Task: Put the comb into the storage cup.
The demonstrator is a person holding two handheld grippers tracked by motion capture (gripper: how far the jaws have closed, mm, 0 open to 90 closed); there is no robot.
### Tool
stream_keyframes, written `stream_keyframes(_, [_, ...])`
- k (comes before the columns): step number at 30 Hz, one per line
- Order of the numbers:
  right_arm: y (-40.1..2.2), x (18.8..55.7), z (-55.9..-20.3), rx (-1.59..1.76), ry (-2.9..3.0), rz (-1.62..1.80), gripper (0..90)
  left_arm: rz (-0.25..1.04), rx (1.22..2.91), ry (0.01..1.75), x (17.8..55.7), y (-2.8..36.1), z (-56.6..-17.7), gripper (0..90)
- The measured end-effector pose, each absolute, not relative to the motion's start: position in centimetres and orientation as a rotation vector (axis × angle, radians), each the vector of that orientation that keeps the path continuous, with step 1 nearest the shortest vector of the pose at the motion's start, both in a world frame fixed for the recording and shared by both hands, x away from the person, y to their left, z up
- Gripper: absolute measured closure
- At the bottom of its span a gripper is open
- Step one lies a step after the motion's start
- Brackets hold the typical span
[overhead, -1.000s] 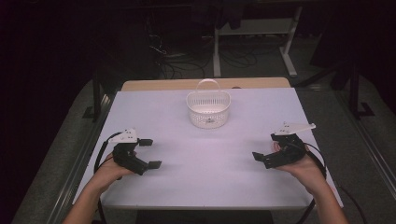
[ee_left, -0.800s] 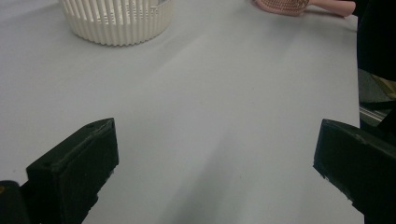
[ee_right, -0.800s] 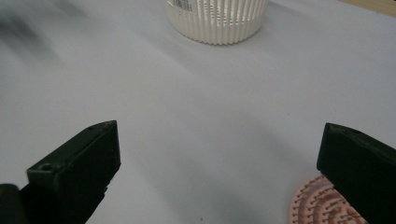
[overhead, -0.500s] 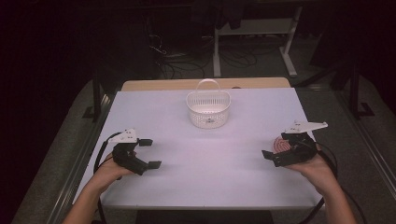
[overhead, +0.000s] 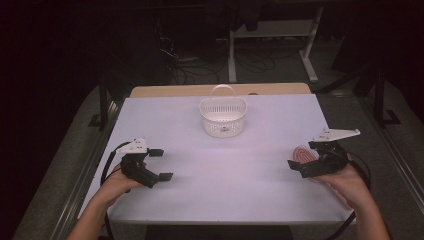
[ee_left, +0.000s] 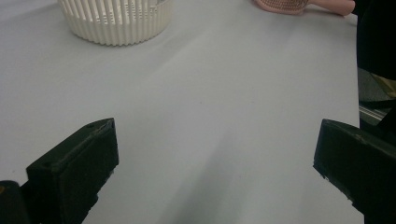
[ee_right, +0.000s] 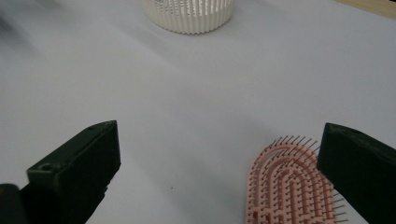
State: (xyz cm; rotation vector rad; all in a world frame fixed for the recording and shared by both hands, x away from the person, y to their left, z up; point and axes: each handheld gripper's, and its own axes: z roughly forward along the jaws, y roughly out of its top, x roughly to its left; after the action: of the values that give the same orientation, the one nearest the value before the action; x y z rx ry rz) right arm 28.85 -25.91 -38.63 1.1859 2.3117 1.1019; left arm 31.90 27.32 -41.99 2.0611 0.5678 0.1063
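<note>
A pink bristle hairbrush (overhead: pixel 300 153) lies bristles up near the right edge of the white table (overhead: pixel 225 175). My right gripper (overhead: pixel 304 155) hovers over it, open, with the brush head (ee_right: pixel 292 186) low between its jaws, close to the right one, and nothing gripped. A white slatted basket (overhead: pixel 223 117) with a handle stands at the far middle; it looks empty. My left gripper (overhead: pixel 161 164) rests open at the near left, over bare table. The left gripper view shows the basket (ee_left: pixel 116 21) ahead and the brush (ee_left: pixel 299 4) far off.
A wooden strip (overhead: pixel 220 90) runs along the table's far edge. Beyond it are dark floor, cables and a desk frame (overhead: pixel 272 35). Each gripper trails a black cable (overhead: pixel 107 167) off the near corners.
My right gripper has shifted to the right, toward the table's edge, and the pink brush has come into sight beside its jaws. The left gripper has stayed put.
</note>
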Motion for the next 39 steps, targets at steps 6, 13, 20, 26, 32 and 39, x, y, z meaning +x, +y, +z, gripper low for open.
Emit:
stream_keyframes(6, [-26.7, 28.7, -38.4, 1.194, 2.300, 1.092, 0.0, 0.107, 2.060, 0.567, 31.9, 27.3, -41.9, 0.1])
stream_keyframes(13, [-27.7, 28.6, -38.1, 1.210, 2.286, 1.067, 0.0, 0.106, 2.057, 0.569, 31.9, 27.3, -41.9, 0.1])
stream_keyframes(20, [-28.6, 28.5, -38.0, 1.221, 2.283, 1.050, 0.0, 0.108, 2.055, 0.571, 31.9, 27.3, -41.9, 0.1])
stream_keyframes(26, [-29.4, 28.4, -38.0, 1.242, 2.273, 1.037, 0.0, 0.108, 2.057, 0.568, 31.9, 27.3, -41.9, 0.1])
stream_keyframes(32, [-30.3, 28.4, -37.9, 1.259, 2.262, 1.027, 0.0, 0.107, 2.057, 0.568, 31.9, 27.3, -41.9, 0.1])
stream_keyframes(39, [-31.1, 28.4, -37.8, 1.269, 2.255, 1.005, 0.0, 0.107, 2.058, 0.569, 31.9, 27.3, -41.9, 0.1])
